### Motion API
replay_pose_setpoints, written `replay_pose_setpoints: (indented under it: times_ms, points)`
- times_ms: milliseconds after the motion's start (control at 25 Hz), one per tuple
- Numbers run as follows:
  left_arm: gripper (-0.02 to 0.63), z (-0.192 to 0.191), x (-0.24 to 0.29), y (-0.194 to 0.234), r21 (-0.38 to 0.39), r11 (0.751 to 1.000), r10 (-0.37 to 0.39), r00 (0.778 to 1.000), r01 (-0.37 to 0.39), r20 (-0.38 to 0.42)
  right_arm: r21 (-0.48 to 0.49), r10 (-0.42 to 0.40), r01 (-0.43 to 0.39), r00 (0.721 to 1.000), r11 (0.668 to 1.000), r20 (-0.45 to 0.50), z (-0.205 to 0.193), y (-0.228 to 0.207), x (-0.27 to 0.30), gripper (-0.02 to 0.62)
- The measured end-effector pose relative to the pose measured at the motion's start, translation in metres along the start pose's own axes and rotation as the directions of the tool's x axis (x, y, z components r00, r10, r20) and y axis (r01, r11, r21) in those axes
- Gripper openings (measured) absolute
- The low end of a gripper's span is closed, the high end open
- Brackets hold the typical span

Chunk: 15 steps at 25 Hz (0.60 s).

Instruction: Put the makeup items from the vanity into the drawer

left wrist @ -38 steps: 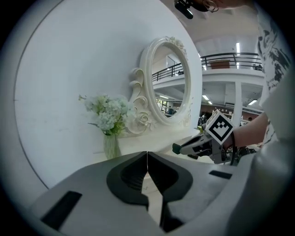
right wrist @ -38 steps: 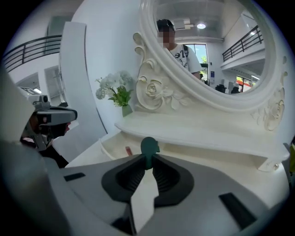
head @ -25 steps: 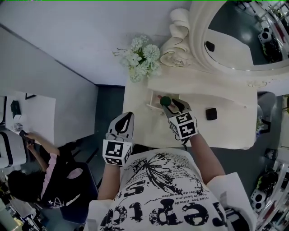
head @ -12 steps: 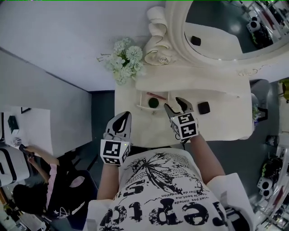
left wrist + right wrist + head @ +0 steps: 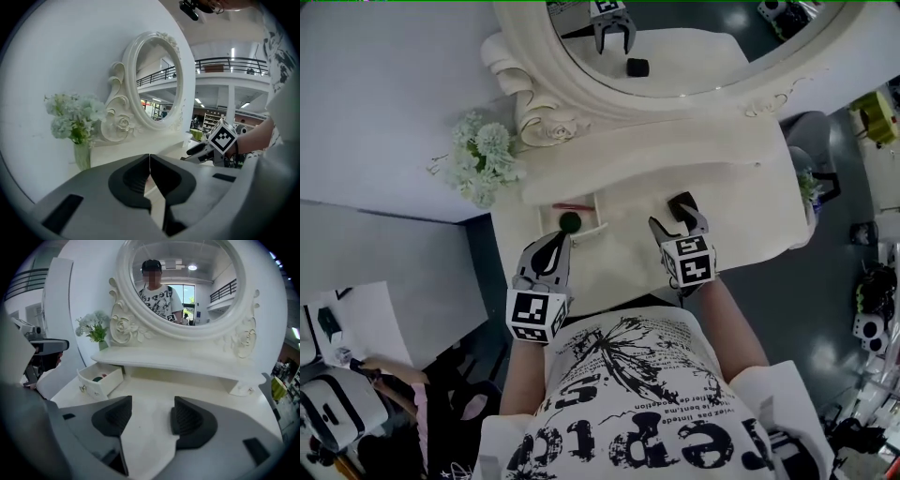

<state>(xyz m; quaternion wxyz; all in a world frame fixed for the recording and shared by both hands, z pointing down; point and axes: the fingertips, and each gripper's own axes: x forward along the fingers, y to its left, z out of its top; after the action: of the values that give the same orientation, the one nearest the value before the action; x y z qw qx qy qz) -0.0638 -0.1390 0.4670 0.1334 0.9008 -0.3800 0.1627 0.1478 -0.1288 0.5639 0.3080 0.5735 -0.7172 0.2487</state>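
The vanity's small drawer (image 5: pixel 581 228) (image 5: pixel 101 378) stands pulled out at the tabletop's left. A round green item (image 5: pixel 571 221) (image 5: pixel 97 378) and a red one (image 5: pixel 572 205) lie in it. My right gripper (image 5: pixel 675 214) (image 5: pixel 150 416) hovers open over bare tabletop right of the drawer; its jaws have just been opening and nothing is between them. A black compact shows as a reflection (image 5: pixel 637 67) in the mirror; on the table it is hidden around the right gripper. My left gripper (image 5: pixel 556 242) (image 5: pixel 149 159) is shut and empty, just in front of the drawer.
An oval mirror (image 5: pixel 675 47) in a carved white frame rises behind a raised shelf (image 5: pixel 675 155). A vase of pale flowers (image 5: pixel 483 159) (image 5: pixel 75 117) stands at the left end. A second small drawer (image 5: pixel 243 389) is closed at the right. A person sits at lower left (image 5: pixel 384 375).
The right gripper released the green item into the drawer, moved right along the tabletop and opened wider. The left gripper, still shut, came up to the drawer's front. The black compact went out of sight.
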Motion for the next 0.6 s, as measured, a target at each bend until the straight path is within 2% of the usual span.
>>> replay_pose_setpoints:
  times_ms: [160, 600]
  points:
    - [0.020, -0.001, 0.025, -0.018, 0.007, 0.999, -0.033, 0.999, 0.033, -0.022, 0.025, -0.038, 0.039, 0.998, 0.999, -0.048, -0.027, -0.035, 0.000, 0.294]
    - [0.020, -0.013, 0.056, -0.039, -0.010, 1.000, -0.006, 0.996, 0.005, -0.088, 0.038, 0.012, -0.007, 0.991, 0.999, -0.133, -0.060, -0.069, 0.035, 0.356]
